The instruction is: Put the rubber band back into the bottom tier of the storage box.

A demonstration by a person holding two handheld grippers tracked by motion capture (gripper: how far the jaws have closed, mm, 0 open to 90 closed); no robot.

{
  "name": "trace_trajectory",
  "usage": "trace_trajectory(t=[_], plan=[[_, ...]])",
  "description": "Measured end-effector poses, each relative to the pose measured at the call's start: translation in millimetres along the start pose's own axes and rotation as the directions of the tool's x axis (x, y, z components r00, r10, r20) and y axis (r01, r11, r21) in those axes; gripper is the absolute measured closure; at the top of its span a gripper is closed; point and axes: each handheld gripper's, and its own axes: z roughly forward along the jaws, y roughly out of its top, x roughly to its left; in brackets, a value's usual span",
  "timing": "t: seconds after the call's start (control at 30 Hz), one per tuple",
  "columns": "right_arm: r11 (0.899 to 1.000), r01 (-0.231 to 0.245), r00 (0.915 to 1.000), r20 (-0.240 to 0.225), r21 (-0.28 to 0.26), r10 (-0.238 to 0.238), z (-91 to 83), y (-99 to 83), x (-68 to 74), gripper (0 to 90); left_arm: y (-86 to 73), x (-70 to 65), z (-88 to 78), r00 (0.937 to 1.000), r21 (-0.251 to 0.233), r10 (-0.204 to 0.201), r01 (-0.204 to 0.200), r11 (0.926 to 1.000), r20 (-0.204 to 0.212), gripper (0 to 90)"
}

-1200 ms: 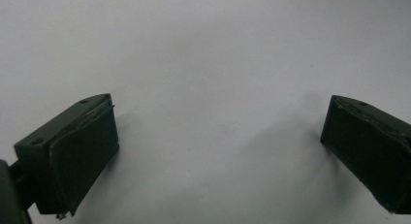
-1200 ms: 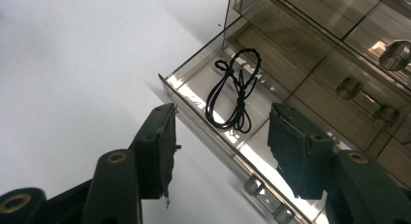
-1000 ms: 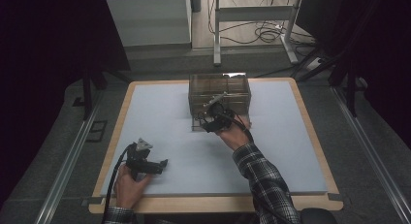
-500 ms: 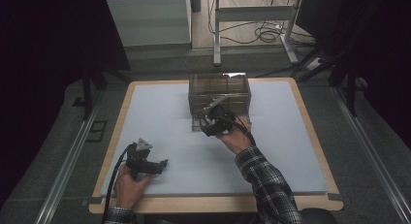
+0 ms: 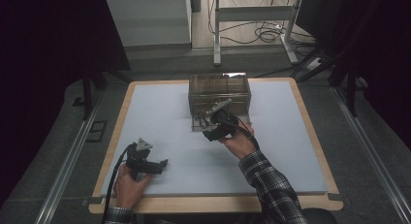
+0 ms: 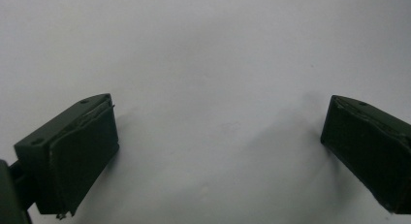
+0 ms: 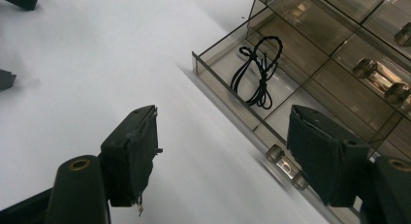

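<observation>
No readable text, labels or numbers anywhere.

We see a smoky, glossy clear-plastic drawer box [image 7: 310, 73] with shiny metal-looking knobs [image 7: 286, 167] — inside its open drawer, a thin black cord [image 7: 259, 71]. The counter [image 5: 165, 122] looks matt white, edged in pale wood — both grippers' jaws are matt black.

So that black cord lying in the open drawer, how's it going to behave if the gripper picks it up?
The black cord is thin, looped and knotted, so it would probably hang limp and swing. It looks very light, so it should lift easily. Lying flat on the drawer floor between low walls, it may slip out from between wide pads.
</observation>
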Motion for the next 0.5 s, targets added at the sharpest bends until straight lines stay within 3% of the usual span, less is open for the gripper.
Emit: trace_trajectory(t=[0.5], plan=[[1.0,-0.003,1.0,-0.001,0.006,0.003,-9.0,-11.3,2.0,23.2,0.0,0.0,0.0,1.0,0.0,0.0,0.0,1.0,0.0,0.0]])
